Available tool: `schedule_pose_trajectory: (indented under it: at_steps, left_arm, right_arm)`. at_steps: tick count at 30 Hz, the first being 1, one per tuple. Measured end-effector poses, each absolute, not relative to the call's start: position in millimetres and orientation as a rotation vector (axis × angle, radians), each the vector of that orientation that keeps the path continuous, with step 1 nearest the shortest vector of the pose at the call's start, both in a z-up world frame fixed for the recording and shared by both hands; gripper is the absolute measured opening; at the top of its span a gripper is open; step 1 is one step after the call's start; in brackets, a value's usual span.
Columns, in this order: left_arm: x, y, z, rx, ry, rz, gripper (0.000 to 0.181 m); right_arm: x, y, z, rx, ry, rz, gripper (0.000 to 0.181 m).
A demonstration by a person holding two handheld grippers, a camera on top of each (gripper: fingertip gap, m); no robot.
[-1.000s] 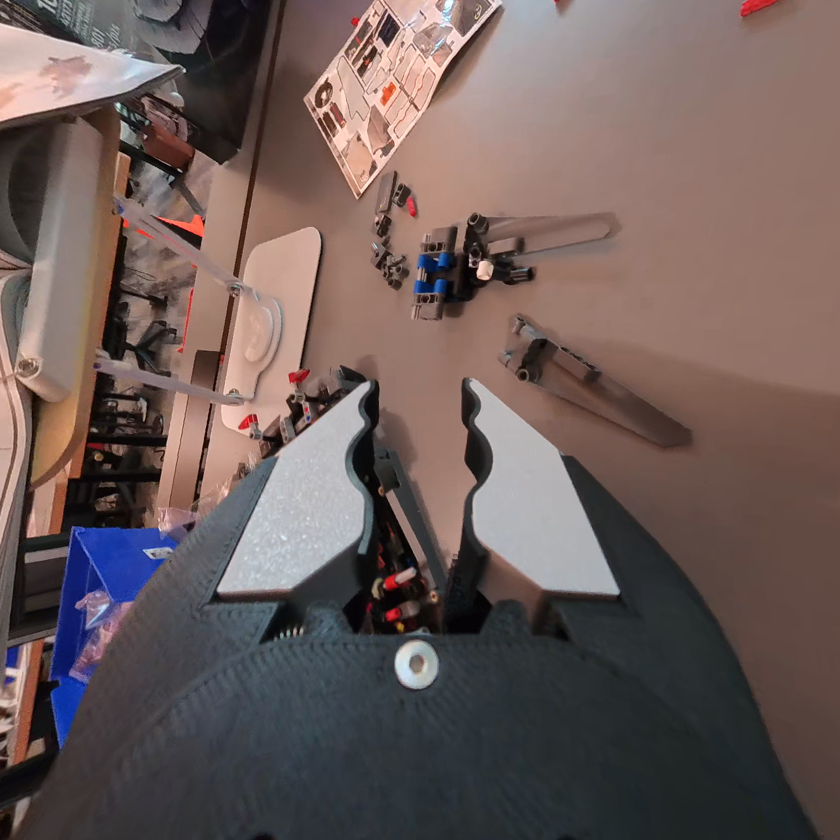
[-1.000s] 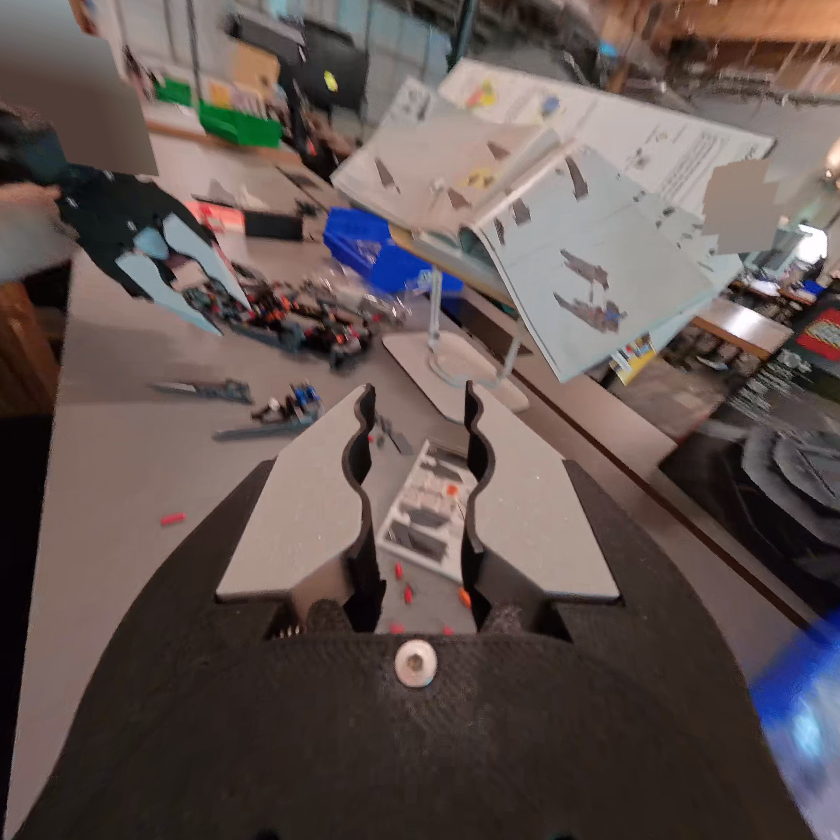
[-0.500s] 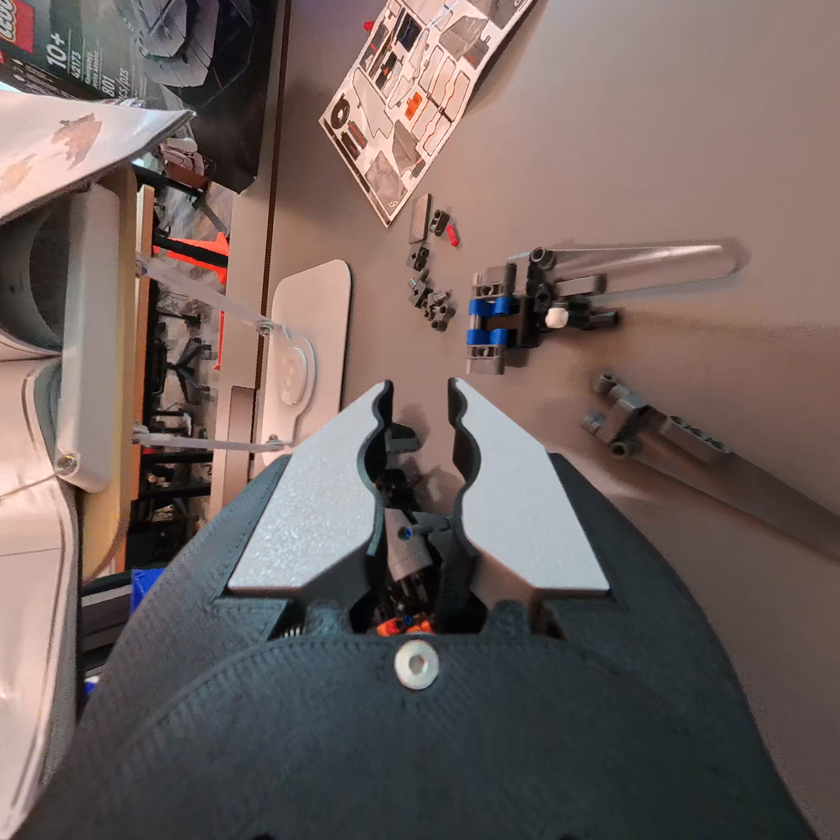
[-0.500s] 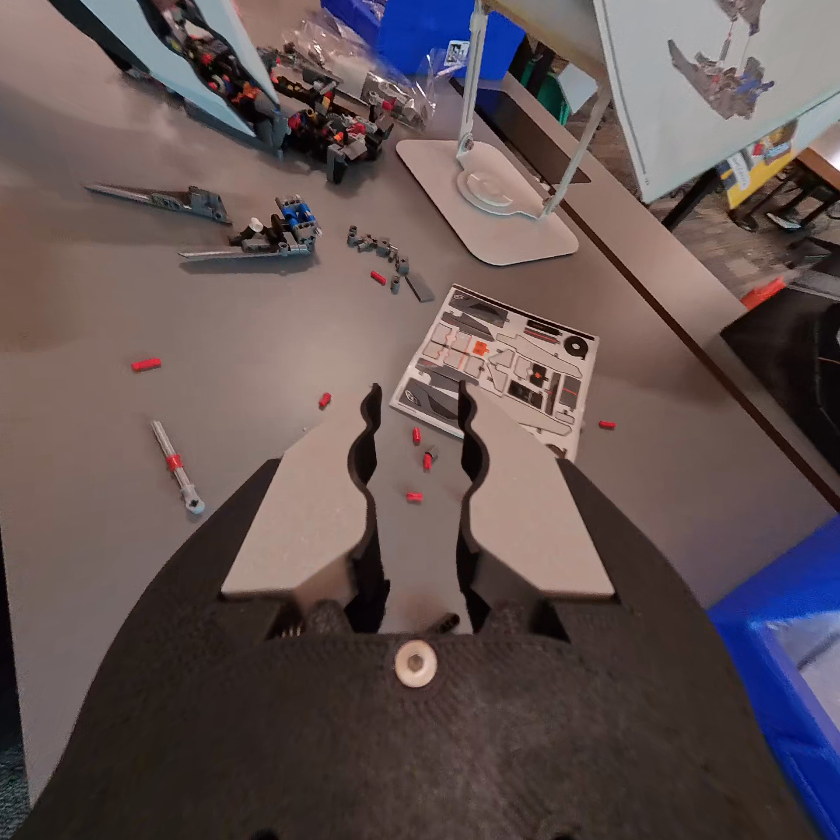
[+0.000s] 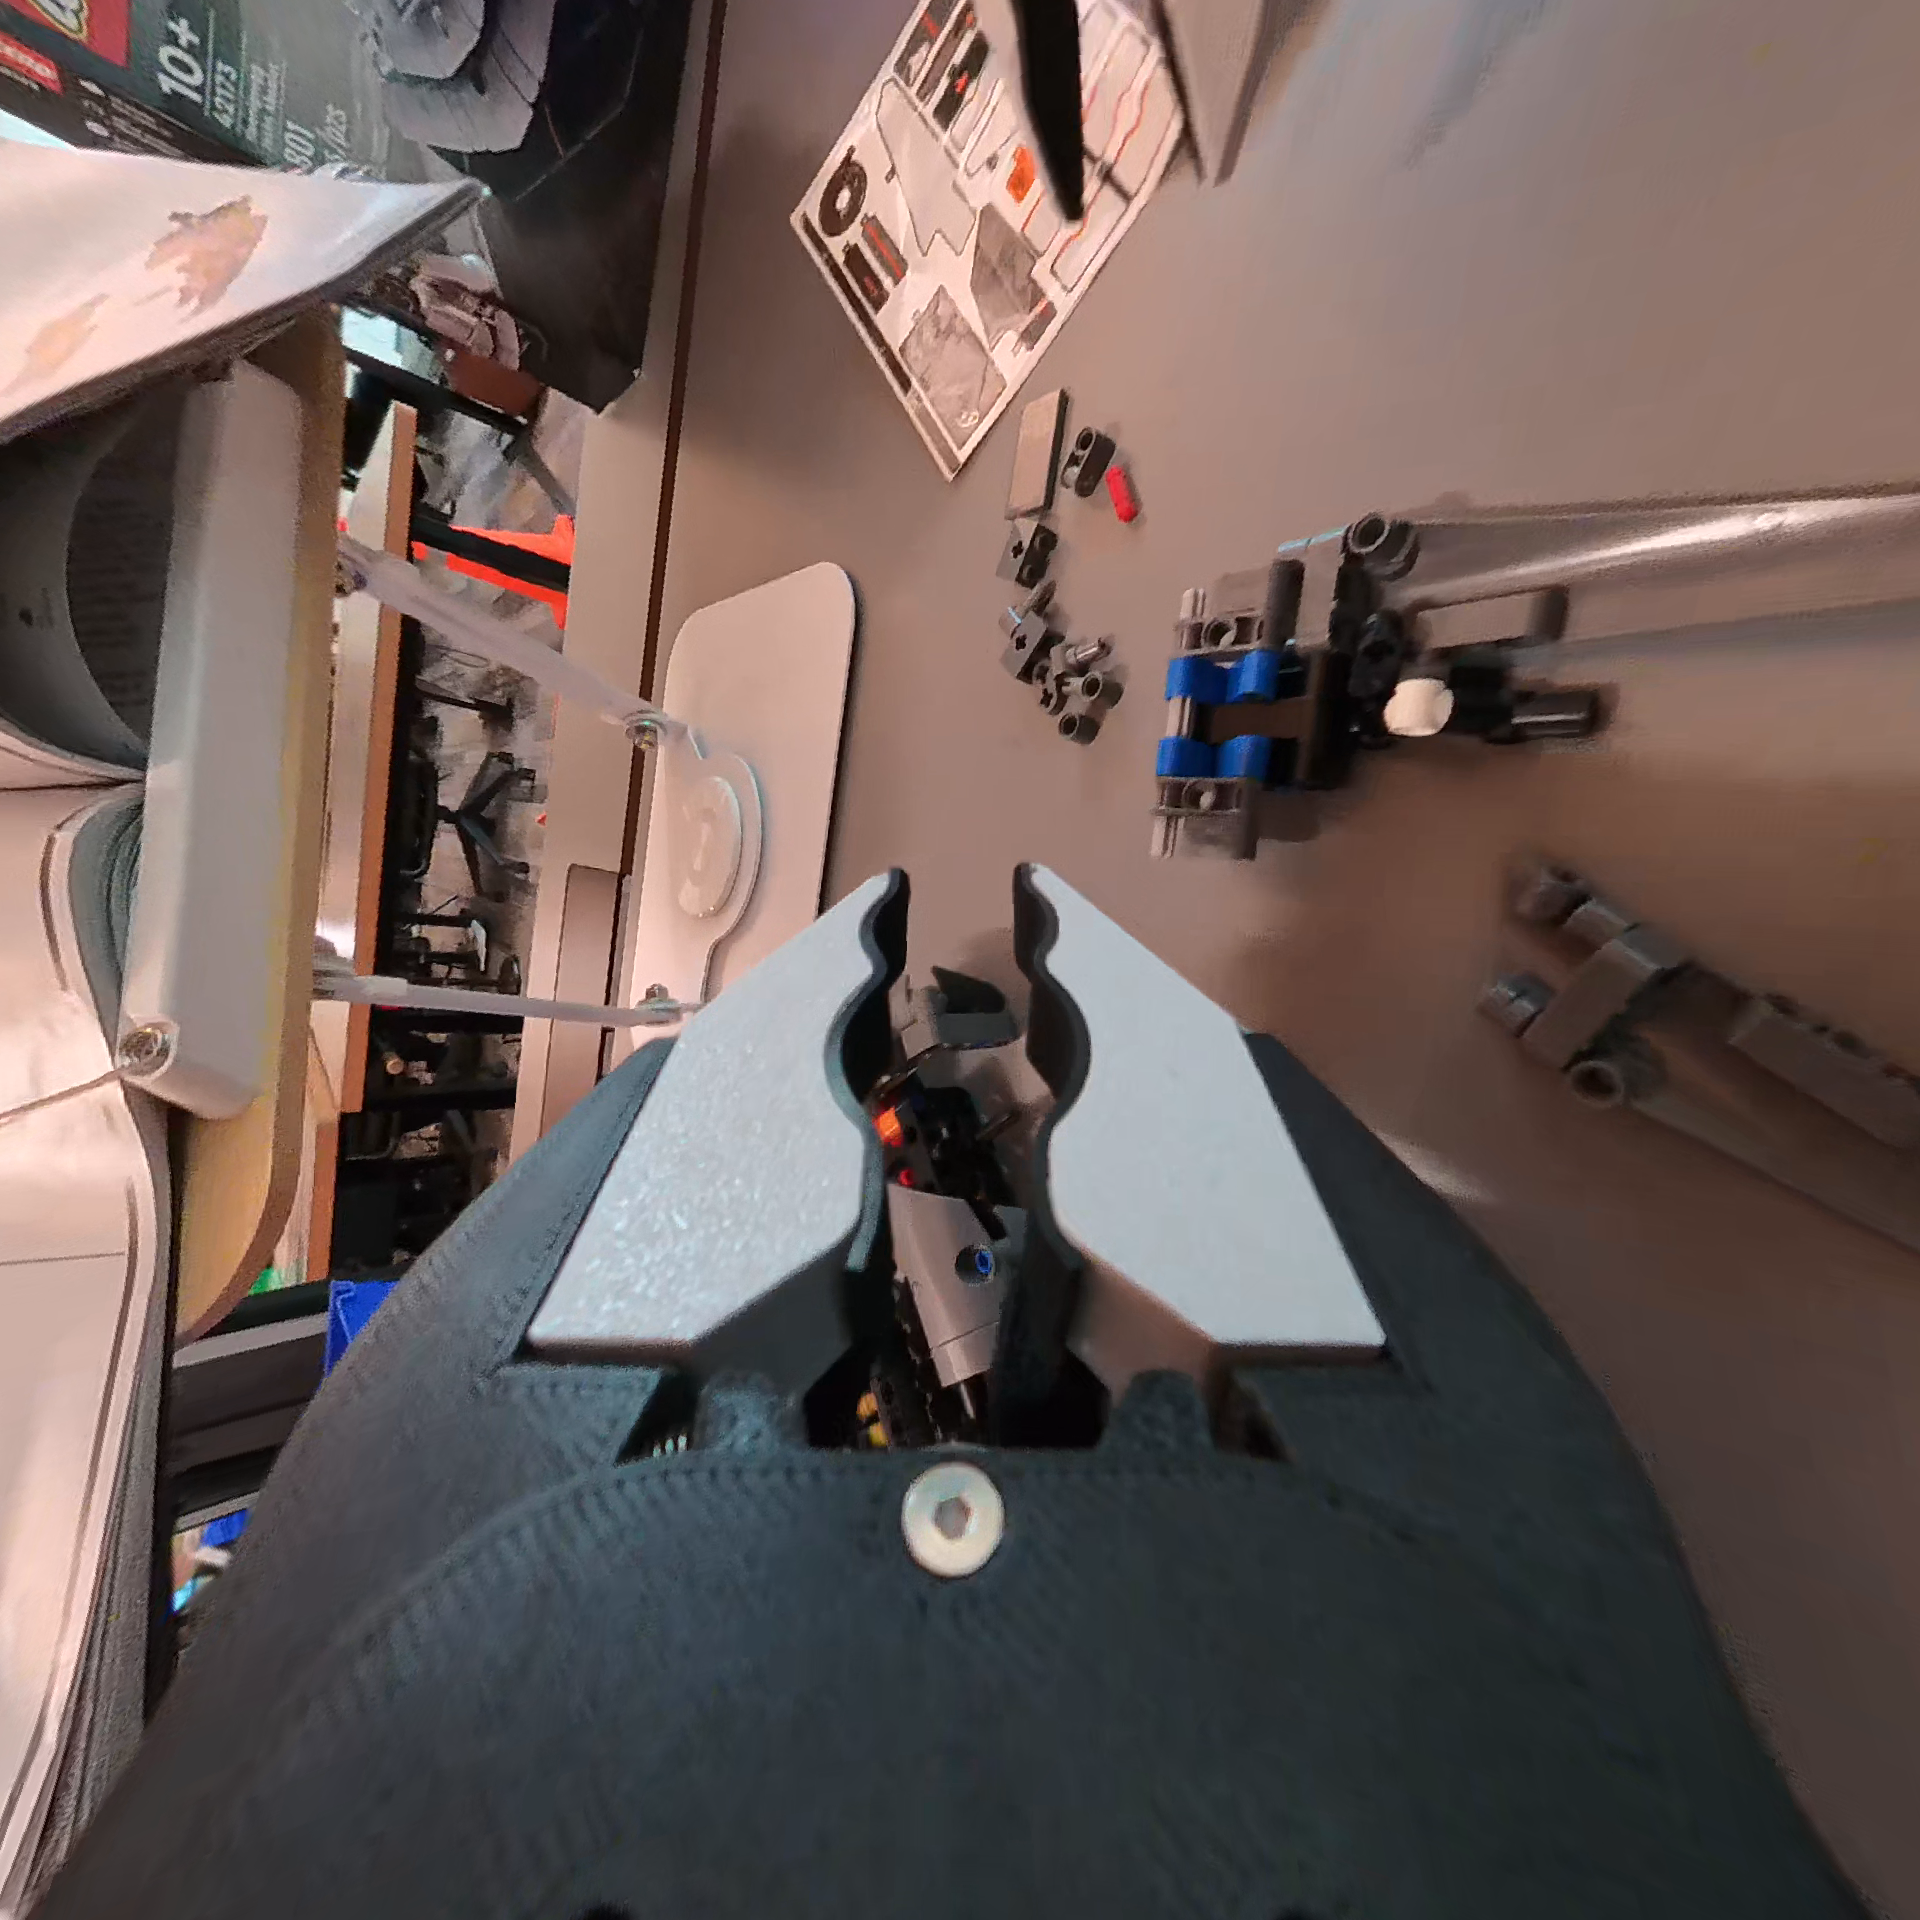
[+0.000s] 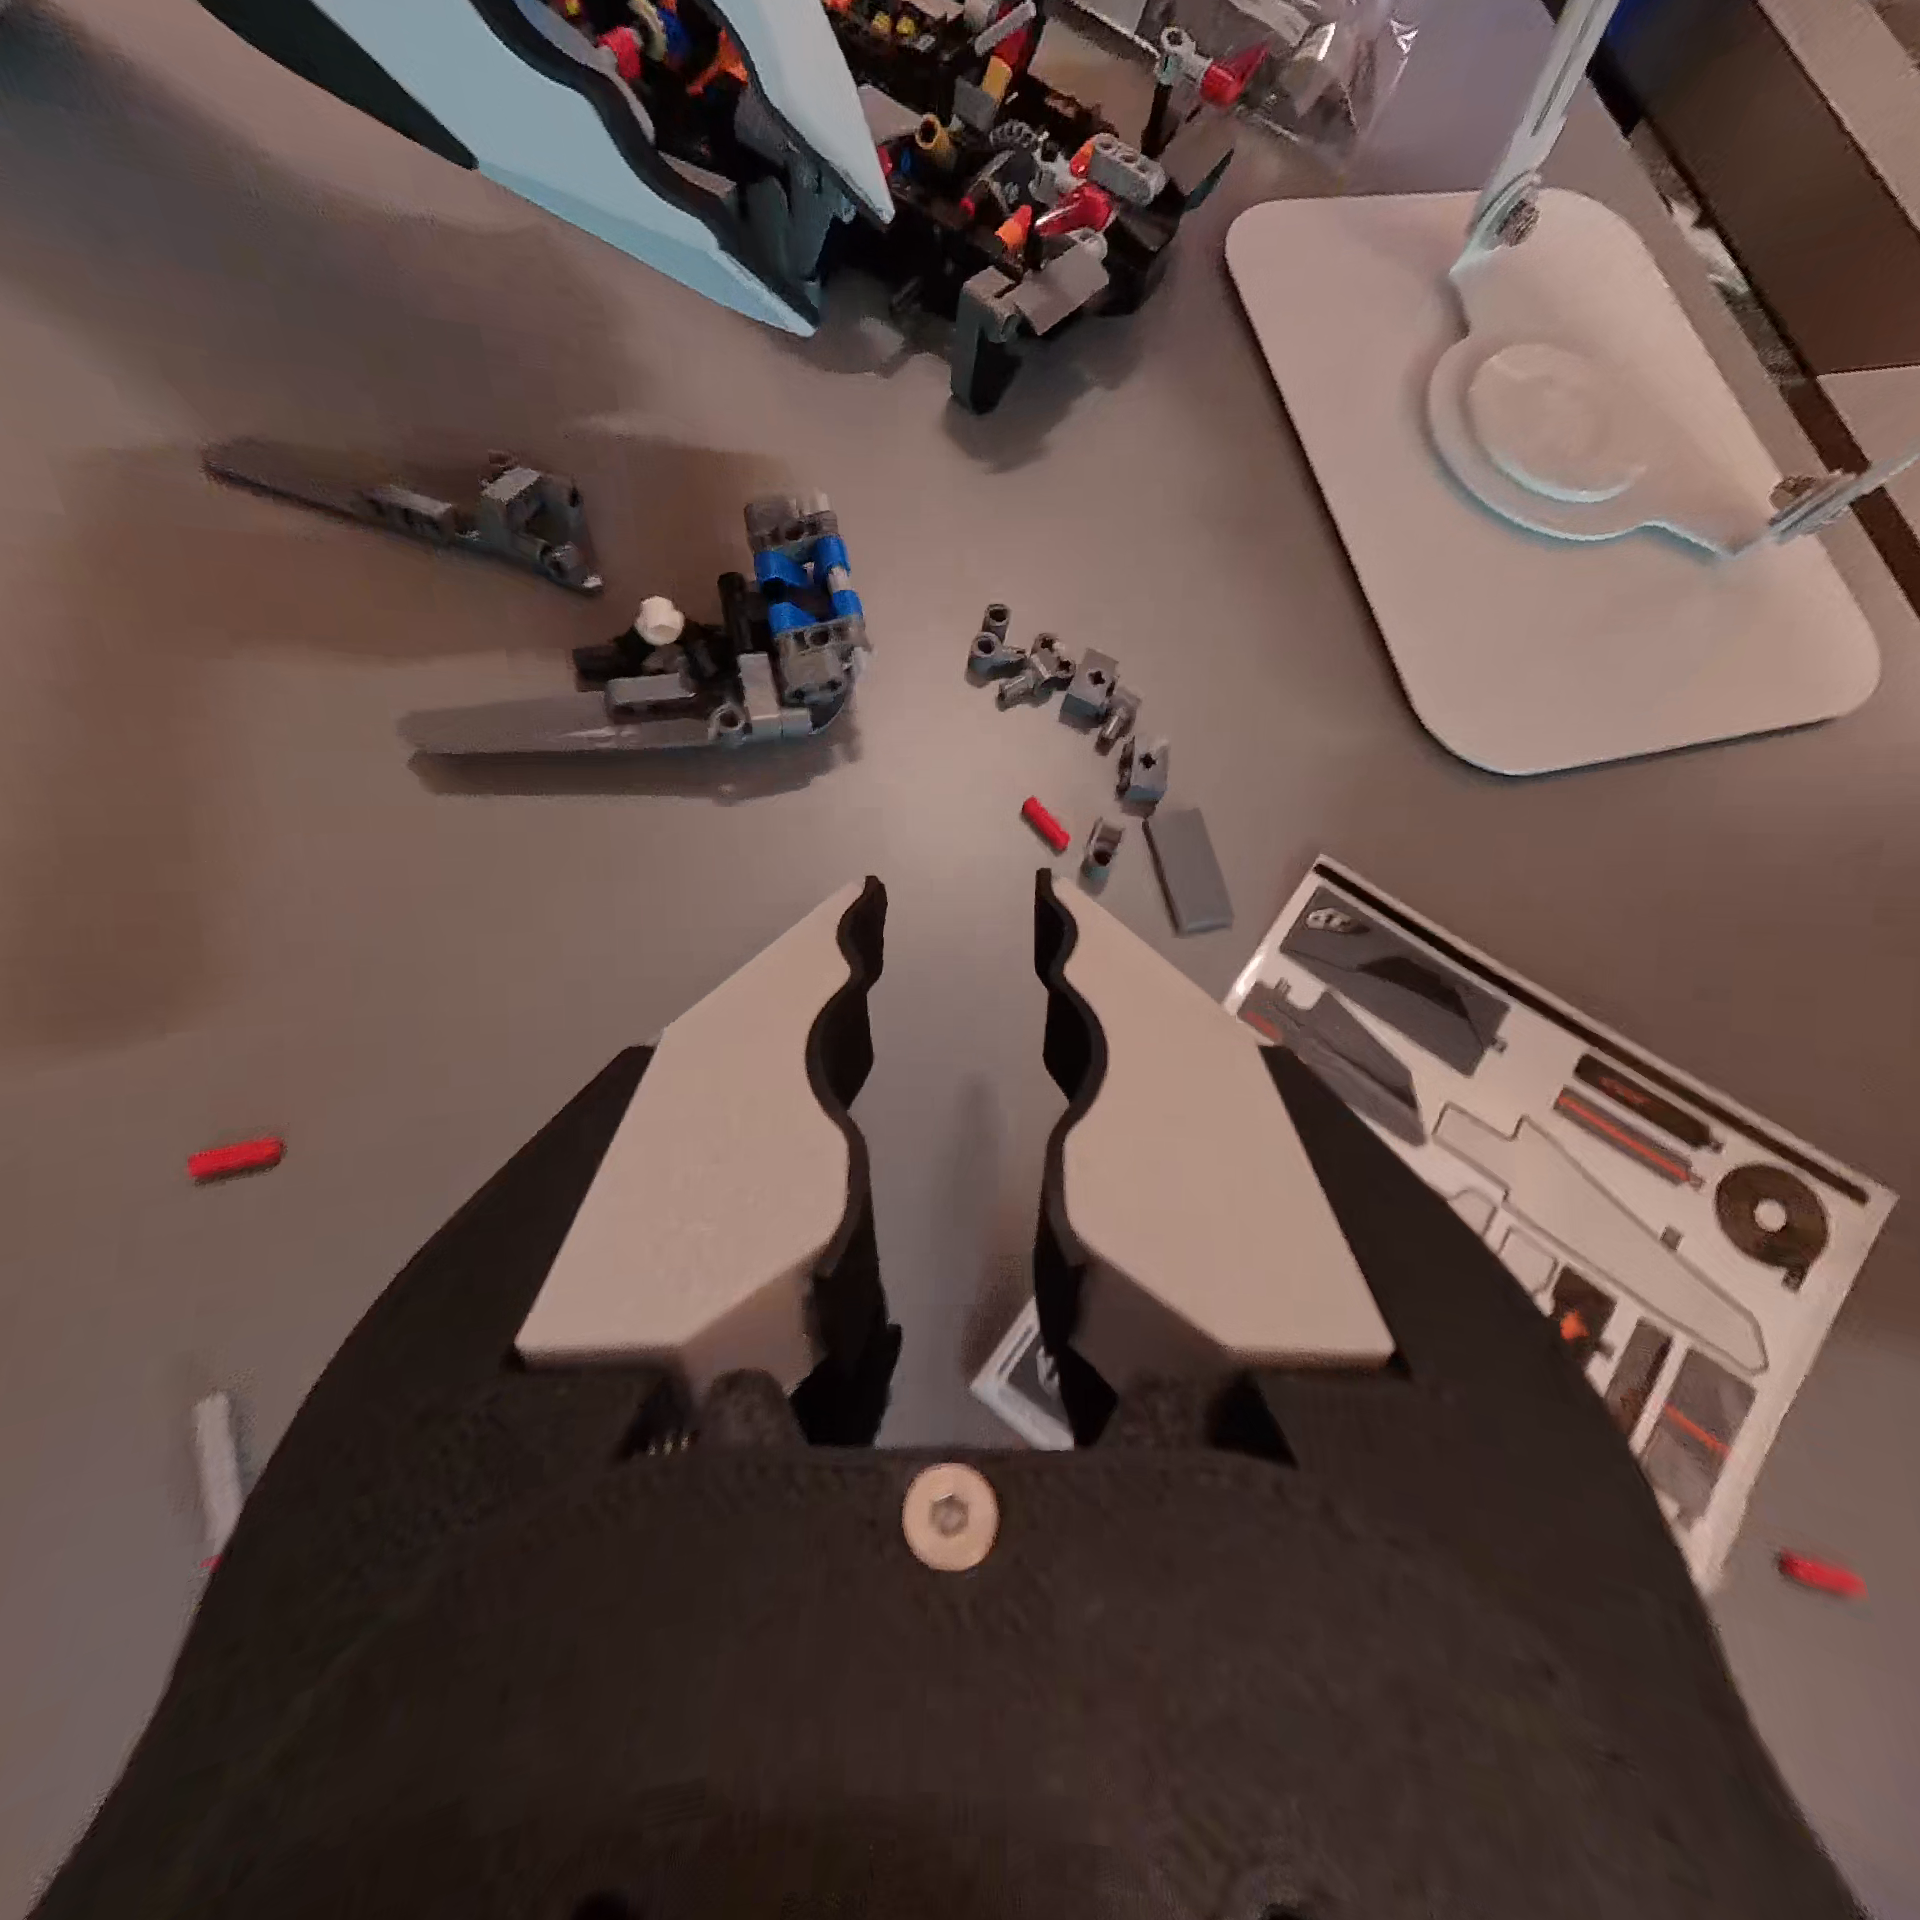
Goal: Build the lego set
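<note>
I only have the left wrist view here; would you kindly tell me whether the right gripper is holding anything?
Observer: No. The right gripper has its jaws open with nothing between them, above the bare table.
Operator: Thank you. Are there loose pieces that my view misses?
Observer: Yes. A red pin lies alone on the table, left of that gripper in the right wrist view, well apart from the sub-assemblies.
Operator: Is anything else near it?
Observer: A pale axle lies nearer the camera on the same side. It is blurred and partly hidden by the gripper's black body.
</note>
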State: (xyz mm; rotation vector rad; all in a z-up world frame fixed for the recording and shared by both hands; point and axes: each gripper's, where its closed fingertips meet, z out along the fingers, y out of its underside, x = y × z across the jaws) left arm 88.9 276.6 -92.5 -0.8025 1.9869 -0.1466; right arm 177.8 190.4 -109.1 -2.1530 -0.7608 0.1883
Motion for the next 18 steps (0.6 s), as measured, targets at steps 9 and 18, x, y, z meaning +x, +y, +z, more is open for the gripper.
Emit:
schedule_pose_trajectory:
  at_steps: [9, 18]
  left_arm:
    - [85.4, 273.0, -98.7, -0.788, 2.002, -0.163, 0.016]
    - [84.3, 273.2, -93.7, -0.779, 1.998, -0.167, 0.016]
  right_arm:
    - [176.6, 254.1, -119.3, -2.152, -1.012, 0.192, 0.020]
    - [176.9, 266.3, -148.4, -2.298, -1.072, 0.236, 0.023]
